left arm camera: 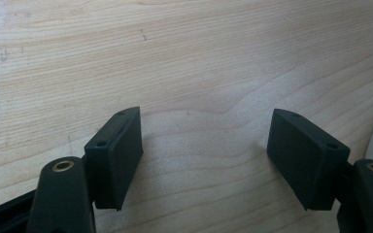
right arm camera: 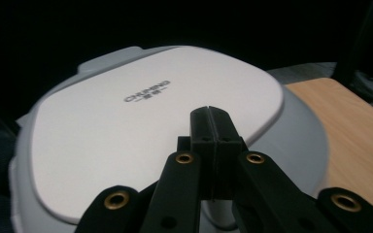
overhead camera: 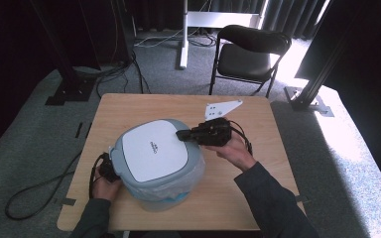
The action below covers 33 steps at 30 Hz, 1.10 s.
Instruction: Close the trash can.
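I have the small lidded bin (overhead camera: 158, 163) sitting on the counter (overhead camera: 258, 193), toward its near left part, with a clear plastic liner (overhead camera: 188, 188) bunched around its grey body below the white lid (right arm camera: 141, 126). I'll take the bin as my reference.

My right gripper (overhead camera: 184, 134) comes in from the bin's right side, its jaws pressed together with nothing between them, the tips resting on or just above the right edge of the lid. From the right gripper view, the closed tips lie over the lid's near rim; whether they actually press down on it I cannot tell.

My left gripper (left arm camera: 204, 145) is at the bin's left side, low against the counter, jaws spread wide and holding nothing. In the left gripper view the bin's pale curved wall just shows at the far right edge, so it sits beside the bin, not around it.

I judge the step in hand to be working the lid with the closed right tips, with the left standing by to steady the body. Next I'd need a firm, centred push on the lid edge, and the left jaws brought against the bin wall so it doesn't slide on the smooth wood.
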Available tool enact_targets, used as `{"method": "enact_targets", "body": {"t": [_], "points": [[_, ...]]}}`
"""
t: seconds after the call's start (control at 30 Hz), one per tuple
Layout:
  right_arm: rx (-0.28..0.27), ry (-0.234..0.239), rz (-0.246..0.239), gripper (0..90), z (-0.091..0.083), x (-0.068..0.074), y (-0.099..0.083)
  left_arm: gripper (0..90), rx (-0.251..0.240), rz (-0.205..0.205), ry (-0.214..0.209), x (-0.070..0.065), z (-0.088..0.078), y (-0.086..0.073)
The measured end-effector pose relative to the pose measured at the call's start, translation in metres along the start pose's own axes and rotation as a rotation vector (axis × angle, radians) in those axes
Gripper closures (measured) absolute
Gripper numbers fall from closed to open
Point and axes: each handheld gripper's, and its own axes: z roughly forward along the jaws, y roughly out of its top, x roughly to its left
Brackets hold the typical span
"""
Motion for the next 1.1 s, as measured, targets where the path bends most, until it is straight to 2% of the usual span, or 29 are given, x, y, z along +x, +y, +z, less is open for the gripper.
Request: {"method": "enact_targets", "body": {"t": [0.1,0.3,0.5,0.57,0.6,0.7,0.87,1.1], "points": [[0.009,-0.024,-0.02,90.0,0.001,0.0044,0.0019,28.8,0.0,0.0,0.0,0.0,0.0,0.0],[0.008,-0.041,-0.012,90.0,0.0023,0.0016,0.0027,28.8,0.0,-0.001,0.0,0.0,-0.0001,0.0],[0.004,-0.031,0.016,90.0,0.0026,-0.0006,0.0021,28.8,0.0,-0.001,0.001,0.0,-0.0001,-0.0001],[0.02,-0.051,0.0,90.0,0.0049,0.0007,0.0009,28.8,0.0,-0.002,0.002,-0.0001,-0.0002,-0.0002],[0.011,-0.041,0.021,90.0,0.0049,-0.0009,-0.0007,28.9,0.001,-0.002,0.003,-0.0001,-0.0002,-0.0002],[-0.007,-0.032,0.026,90.0,0.0046,-0.0019,-0.0029,28.8,-0.001,-0.002,0.001,-0.0001,-0.0001,-0.0002],[0.008,-0.055,-0.013,90.0,0.0044,0.0017,-0.0005,28.8,0.0,-0.001,0.0,0.0001,-0.0001,0.0],[-0.008,-0.039,-0.004,90.0,0.0047,0.0004,-0.0013,28.8,0.001,0.0,0.0,0.0001,-0.0001,0.0001]]}}
